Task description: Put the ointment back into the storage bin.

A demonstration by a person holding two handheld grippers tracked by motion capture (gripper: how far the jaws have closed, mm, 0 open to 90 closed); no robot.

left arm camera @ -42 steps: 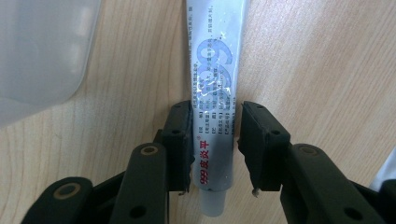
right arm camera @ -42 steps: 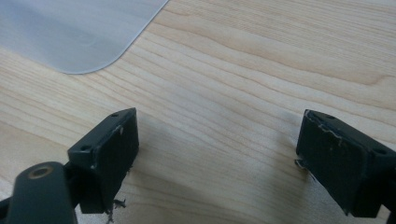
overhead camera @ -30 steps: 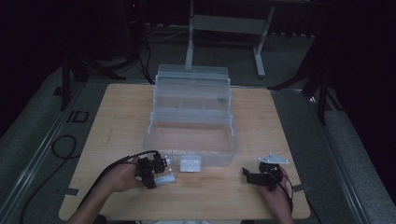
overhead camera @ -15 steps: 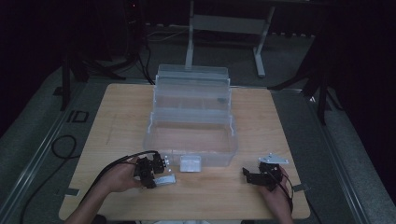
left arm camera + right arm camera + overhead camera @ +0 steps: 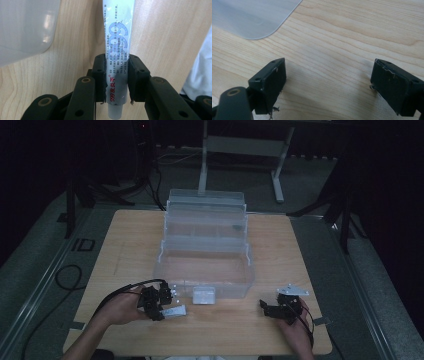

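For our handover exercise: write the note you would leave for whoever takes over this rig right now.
Left gripper: shut on the ointment tube, cap end toward the hand; the tube lies on the table, just in front of the clear box.
Right gripper: open, nothing between the jaws, resting near the table's front right.
Done: tube gripped.
Left: probably lift it and place it in the open box; none of that has begun. A small clear latch piece sits at the box's front.

Looks like a lab or a recording room, dark all around. Shown by one bare wooden table (image 5: 125, 235) on grey floor, metal stand legs (image 5: 240, 150) far behind, cables (image 5: 65, 275) at left.
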